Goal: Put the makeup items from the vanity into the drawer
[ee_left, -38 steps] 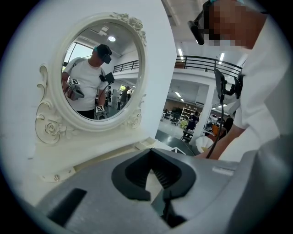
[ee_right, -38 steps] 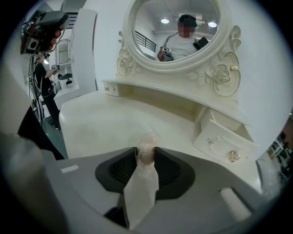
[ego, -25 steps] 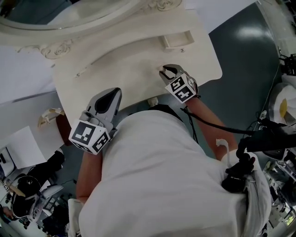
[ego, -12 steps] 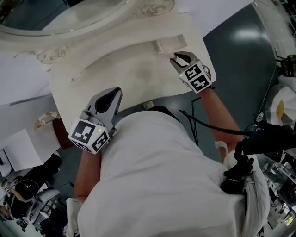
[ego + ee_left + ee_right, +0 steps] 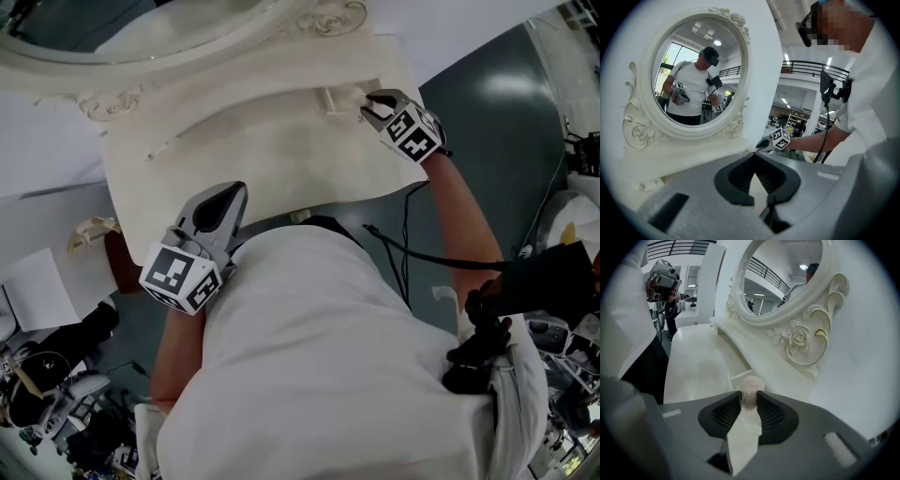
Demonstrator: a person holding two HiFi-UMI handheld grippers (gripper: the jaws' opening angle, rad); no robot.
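A white vanity top (image 5: pixel 244 150) spreads below an oval mirror (image 5: pixel 141 28). At its back right stands a small open drawer (image 5: pixel 342 97), which the right gripper view shows just past the jaw tips as the drawer (image 5: pixel 739 376). My right gripper (image 5: pixel 368 101) hovers at that drawer, shut on a small pale, round-topped makeup item (image 5: pixel 750 389). My left gripper (image 5: pixel 223 199) hangs at the vanity's front left edge, its tips together on nothing. From the left gripper (image 5: pixel 753 155) I can see the right gripper (image 5: pixel 763 143) in the distance.
The mirror's carved frame (image 5: pixel 799 341) rises close behind the drawer. Dark floor (image 5: pixel 497 122) lies to the right of the vanity. A black cable (image 5: pixel 422 253) trails from my right arm to gear (image 5: pixel 544 281) at my right side. A reddish-brown piece of furniture (image 5: pixel 120 262) stands at the left.
My right gripper has carried the pale item from the middle of the vanity top toward the back right, up to the small drawer. The left gripper has stayed put.
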